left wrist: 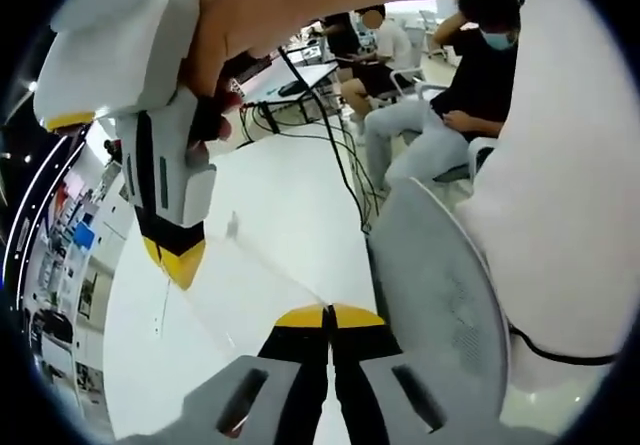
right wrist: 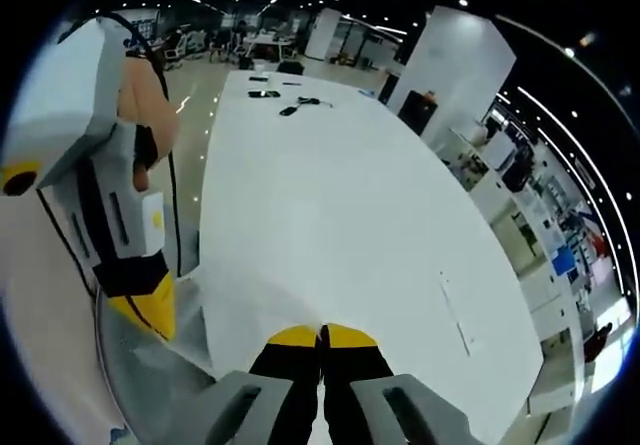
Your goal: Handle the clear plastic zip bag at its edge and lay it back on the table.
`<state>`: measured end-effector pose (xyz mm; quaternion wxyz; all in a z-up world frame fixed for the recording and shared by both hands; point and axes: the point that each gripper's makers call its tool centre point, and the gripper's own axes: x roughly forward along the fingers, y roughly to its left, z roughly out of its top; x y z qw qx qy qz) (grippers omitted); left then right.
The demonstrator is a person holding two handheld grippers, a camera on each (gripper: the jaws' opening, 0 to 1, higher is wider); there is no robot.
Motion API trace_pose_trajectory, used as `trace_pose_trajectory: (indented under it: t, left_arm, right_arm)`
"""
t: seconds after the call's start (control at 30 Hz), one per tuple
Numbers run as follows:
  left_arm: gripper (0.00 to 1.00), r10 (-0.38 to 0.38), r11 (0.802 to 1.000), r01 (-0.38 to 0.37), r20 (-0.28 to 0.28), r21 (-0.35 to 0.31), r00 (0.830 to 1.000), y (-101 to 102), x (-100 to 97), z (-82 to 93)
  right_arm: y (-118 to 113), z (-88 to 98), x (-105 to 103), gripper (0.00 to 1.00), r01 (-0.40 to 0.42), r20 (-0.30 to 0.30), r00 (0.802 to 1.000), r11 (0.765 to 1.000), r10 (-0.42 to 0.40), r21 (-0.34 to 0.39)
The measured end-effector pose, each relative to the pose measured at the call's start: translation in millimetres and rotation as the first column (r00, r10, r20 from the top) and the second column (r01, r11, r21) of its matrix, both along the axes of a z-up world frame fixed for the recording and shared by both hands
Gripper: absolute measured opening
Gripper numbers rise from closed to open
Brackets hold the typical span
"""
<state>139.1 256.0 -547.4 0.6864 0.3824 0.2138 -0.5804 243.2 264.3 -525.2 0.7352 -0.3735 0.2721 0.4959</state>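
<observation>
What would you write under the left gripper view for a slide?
Both grippers, left and right, pinch the clear zip bag above the table.

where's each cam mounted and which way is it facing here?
Left gripper view: rides the left tongs, shut on the clear plastic zip bag; faces seated people beyond the long white table; a hand holds the right tongs.
Right gripper view: rides the right tongs, looks along the table; left tongs at left.
Shared: table, both tongs.

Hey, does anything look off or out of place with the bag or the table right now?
Nothing looks damaged or spilled. The clear zip bag is stretched in the air between the left gripper and right gripper, both shut on its edges, above the white table, not lying on it.
</observation>
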Motion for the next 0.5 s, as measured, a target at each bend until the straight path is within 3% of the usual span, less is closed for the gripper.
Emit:
trace_pose_trajectory:
  t: [0.5]
  left_arm:
    - [0.0,0.077,0.997,-0.076,0.045,-0.034,0.996,8,24.3,13.1]
  right_arm:
    - [4,5.5,0,0.0,-0.021,0.036,0.999,1.0,0.021,-0.019]
